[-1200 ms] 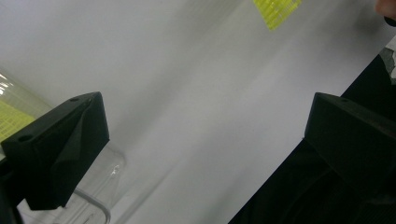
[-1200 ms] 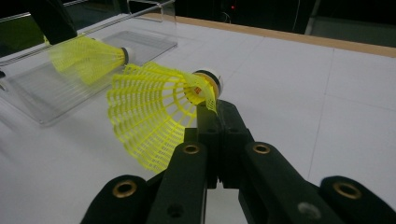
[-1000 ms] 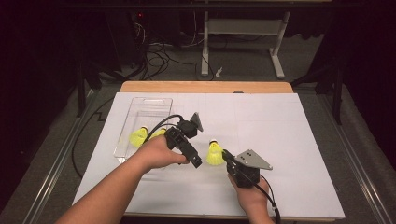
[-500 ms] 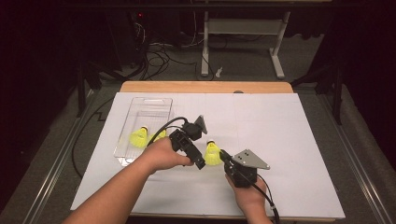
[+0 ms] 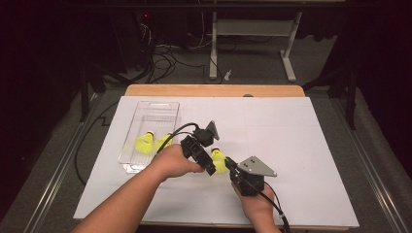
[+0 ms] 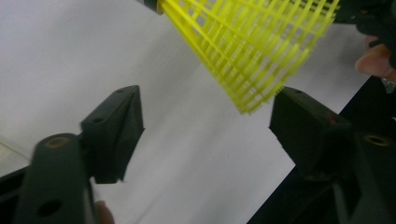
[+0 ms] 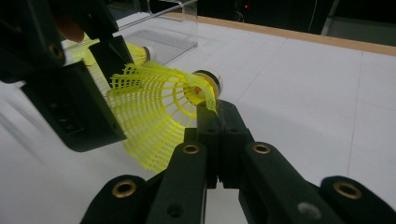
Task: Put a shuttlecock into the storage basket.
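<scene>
White paper sheet covers wooden table; dark room, cables on floor

No legible text, label, brand, number or sign anywhere. Plain white sheet on the table, unprinted but for faint grid lines. Yellow shuttlecock, clear box and black grippers unmarked.

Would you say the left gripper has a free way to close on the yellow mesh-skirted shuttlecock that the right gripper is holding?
Probably yes. The left gripper has just been closing, its jaws astride the skirt rim of the yellow shuttlecock, nothing between. The right gripper pinches the skirt near the cork.
</scene>
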Demonstrator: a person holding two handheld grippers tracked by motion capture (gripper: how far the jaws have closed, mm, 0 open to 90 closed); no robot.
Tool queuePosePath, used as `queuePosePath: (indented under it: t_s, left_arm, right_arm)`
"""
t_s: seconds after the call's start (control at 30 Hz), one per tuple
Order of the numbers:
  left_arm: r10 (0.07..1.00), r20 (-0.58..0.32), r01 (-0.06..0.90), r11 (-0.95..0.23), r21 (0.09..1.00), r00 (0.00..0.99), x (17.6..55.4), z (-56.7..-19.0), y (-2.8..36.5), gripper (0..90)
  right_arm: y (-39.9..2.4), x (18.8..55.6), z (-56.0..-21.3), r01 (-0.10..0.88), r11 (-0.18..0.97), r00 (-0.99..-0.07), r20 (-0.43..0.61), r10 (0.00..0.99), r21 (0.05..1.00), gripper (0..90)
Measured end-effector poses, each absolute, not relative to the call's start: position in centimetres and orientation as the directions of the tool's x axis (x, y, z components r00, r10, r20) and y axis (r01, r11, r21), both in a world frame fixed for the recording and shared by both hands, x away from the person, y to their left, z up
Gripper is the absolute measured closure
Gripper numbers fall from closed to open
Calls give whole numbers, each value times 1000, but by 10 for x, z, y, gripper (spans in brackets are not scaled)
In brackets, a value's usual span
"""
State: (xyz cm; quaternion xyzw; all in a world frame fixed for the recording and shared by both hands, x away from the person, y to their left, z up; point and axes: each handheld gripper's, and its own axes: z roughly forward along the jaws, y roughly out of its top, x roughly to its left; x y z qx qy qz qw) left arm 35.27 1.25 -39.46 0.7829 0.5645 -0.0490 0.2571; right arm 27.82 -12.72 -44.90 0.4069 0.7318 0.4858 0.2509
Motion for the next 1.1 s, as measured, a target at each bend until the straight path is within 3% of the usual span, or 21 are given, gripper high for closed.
queuePosePath:
  t_s: [0.17,0.37,1.1]
  left_arm:
    - [856,-370,903,-221,369,361,354,-393,13,444]
    - [851,-388,902,-200,382,353,353,-391,14,557]
    - [850,-367,888,-220,404,377,352,-390,16,853]
  right_arm:
    - [-126,278,-450,352,199,-547,29,836,915,900]
    - [-124,278,-450,352,207,-551,23,834,913,900]
    - [-122,276,-451,349,215,-556,16,831,912,887]
